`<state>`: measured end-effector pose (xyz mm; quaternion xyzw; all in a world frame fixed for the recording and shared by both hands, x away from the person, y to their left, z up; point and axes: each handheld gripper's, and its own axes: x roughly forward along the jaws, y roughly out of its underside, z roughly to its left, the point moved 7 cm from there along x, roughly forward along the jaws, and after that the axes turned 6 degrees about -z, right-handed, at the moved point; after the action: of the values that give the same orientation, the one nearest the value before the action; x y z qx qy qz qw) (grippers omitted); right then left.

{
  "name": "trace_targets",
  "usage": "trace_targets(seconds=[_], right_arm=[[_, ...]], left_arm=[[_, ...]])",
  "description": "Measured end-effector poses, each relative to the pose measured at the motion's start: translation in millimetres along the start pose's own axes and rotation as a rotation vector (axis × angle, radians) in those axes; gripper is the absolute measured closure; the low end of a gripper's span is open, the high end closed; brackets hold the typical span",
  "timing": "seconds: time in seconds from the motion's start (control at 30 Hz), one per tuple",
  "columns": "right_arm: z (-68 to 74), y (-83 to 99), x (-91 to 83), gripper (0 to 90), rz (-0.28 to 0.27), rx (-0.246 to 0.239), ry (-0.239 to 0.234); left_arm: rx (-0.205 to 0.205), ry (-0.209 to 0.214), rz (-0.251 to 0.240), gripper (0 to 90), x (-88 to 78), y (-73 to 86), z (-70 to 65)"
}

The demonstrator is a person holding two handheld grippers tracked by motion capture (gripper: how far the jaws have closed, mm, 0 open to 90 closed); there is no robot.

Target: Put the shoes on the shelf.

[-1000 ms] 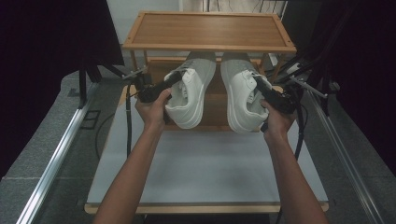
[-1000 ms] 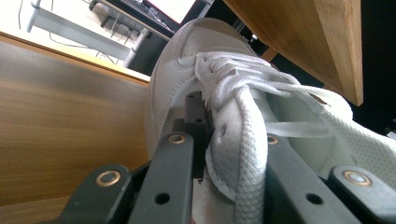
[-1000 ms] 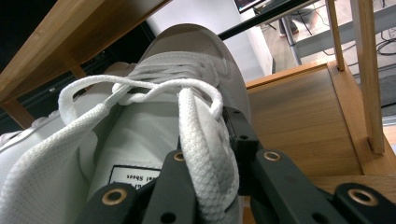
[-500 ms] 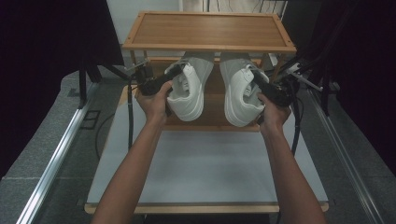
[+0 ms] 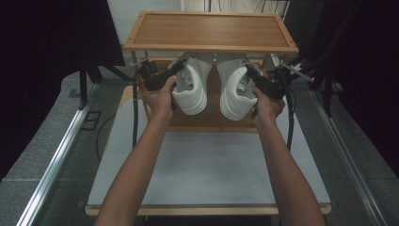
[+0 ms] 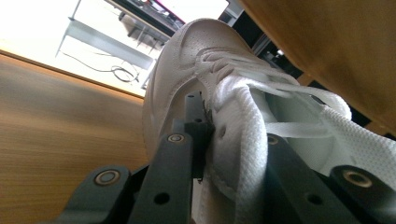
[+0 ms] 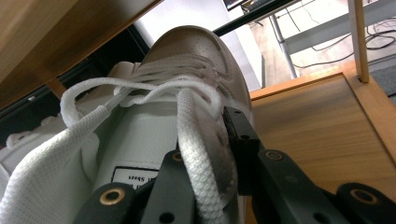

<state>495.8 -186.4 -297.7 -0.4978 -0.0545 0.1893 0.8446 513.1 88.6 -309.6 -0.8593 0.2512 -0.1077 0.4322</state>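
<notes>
Two white sneakers are held under the top board of the wooden shoe rack (image 5: pixel 209 29), above its lower shelf (image 5: pixel 214 117). Left tool (image 5: pixel 178 70) is clamped on the left sneaker (image 5: pixel 190 87) collar; right tool (image 5: pixel 248 73) likewise grips the right sneaker (image 5: pixel 233 92). Both should be lowered level, toes pointing in, soles seated flat before release.
</notes>
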Motion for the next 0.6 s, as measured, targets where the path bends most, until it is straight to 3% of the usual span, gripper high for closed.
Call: trace_targets(seconds=[0.1, 0.13, 0.2, 0.27, 0.47, 0.5, 0.6], right_arm=[[1.8, -0.4, 6.7, 81.9, -0.004, -0.003, 0.016], [2.2, -0.4, 9.4, 81.4, -0.004, 0.019, 0.023], [4.4, -0.9, 13.9, 81.3, -0.007, 0.018, 0.042], [5.6, -1.2, 15.4, 81.2, 0.001, -0.010, 0.039], [-0.9, 0.2, 23.4, 80.4, 0.002, -0.005, 0.073], [-0.9, 0.2, 23.4, 80.4, 0.002, -0.005, 0.073], [-4.3, 2.3, 27.6, 79.5, -0.007, 0.016, 0.086]], left_arm=[[0.003, -0.016, -0.003, 82.5, 3.0, 0.4, 0.8], [0.004, -0.024, -0.009, 82.5, 4.9, 0.6, 1.5], [-0.033, -0.039, -0.020, 82.4, 9.1, 1.8, 1.8], [-0.025, -0.042, -0.022, 82.4, 12.3, 0.3, 1.3], [-0.022, -0.086, -0.043, 81.9, 17.3, -2.2, 3.9], [-0.091, -0.082, -0.091, 81.9, 22.8, -4.7, 0.0], [-0.107, -0.089, -0.093, 79.2, 25.4, 0.1, 2.7]])
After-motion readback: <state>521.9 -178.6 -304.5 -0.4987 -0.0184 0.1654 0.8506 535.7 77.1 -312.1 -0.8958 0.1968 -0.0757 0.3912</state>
